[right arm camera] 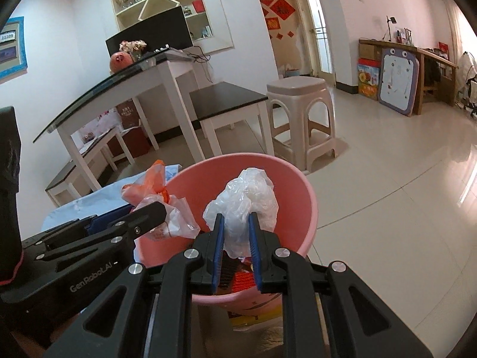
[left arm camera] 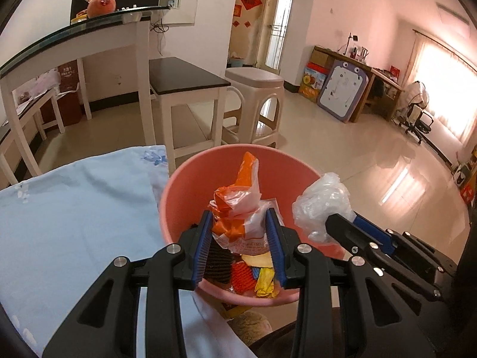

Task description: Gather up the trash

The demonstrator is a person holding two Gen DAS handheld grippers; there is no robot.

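Note:
A pink plastic bin (left arm camera: 190, 185) (right arm camera: 292, 205) stands beside a light blue cloth surface (left arm camera: 74, 208). My left gripper (left arm camera: 240, 223) is shut on a crumpled orange and white plastic bag (left arm camera: 238, 200), held over the bin's inside; the bag also shows in the right wrist view (right arm camera: 161, 200). My right gripper (right arm camera: 236, 223) is shut on a crumpled clear plastic bag (right arm camera: 244, 200), held over the bin; from the left wrist view the bag (left arm camera: 322, 205) sits above the bin's right rim. Inside the bin lie red, yellow and dark scraps (left arm camera: 253, 274).
Beyond the bin stand a white bench with a black top (left arm camera: 187, 74), a beige plastic stool (left arm camera: 256, 101) and a glass-topped white table (left arm camera: 74, 38). Glossy tiled floor (left arm camera: 372, 149) spreads to the right. A desk and a whiteboard (left arm camera: 342, 89) line the far wall.

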